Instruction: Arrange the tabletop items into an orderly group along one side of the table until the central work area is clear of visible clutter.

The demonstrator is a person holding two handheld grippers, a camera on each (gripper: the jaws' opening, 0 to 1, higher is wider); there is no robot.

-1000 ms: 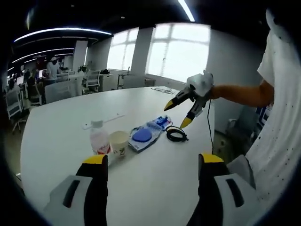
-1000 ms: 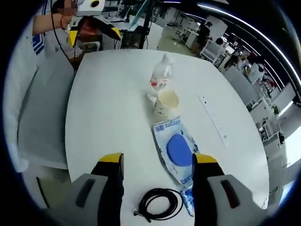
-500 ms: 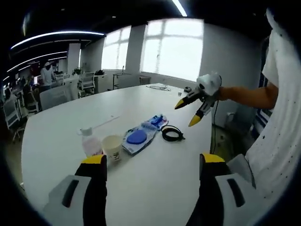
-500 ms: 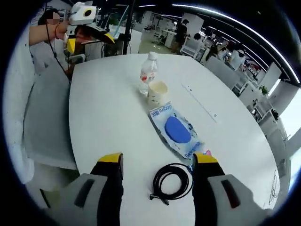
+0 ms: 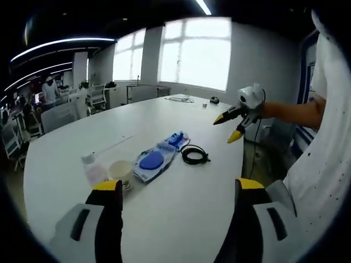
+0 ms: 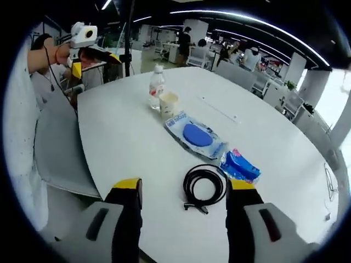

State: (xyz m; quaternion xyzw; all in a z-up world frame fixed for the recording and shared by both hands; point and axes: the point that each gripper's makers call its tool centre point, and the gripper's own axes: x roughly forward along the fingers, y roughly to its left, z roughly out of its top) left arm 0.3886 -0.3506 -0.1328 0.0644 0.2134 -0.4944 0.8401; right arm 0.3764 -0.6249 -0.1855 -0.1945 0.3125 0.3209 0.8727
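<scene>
A row of items lies on the white table (image 5: 181, 203): a clear bottle (image 5: 92, 170), a paper cup (image 5: 119, 171), a flat pack with a blue disc (image 5: 149, 161), a small blue packet (image 5: 175, 138) and a black cable coil (image 5: 193, 155). In the right gripper view the row runs bottle (image 6: 157, 94), cup (image 6: 168, 104), disc pack (image 6: 194, 136), blue packet (image 6: 240, 164), cable coil (image 6: 204, 183). My left gripper (image 5: 178, 186) is open and empty, short of the cup. My right gripper (image 6: 185, 184) is open, held above and just short of the coil; in the left gripper view the right gripper (image 5: 226, 130) hangs in the air past the table's edge.
A thin white strip (image 6: 216, 109) lies on the table beyond the row. A person's white shirt (image 5: 323, 164) stands close by the table edge. More desks, chairs and people (image 6: 219, 52) fill the room behind. The table (image 6: 126, 142) has bare room on the near side of the row.
Both views have pulled back from the items, which look smaller now. My right gripper has drawn away from the cable coil toward the table edge. The items themselves have not moved.
</scene>
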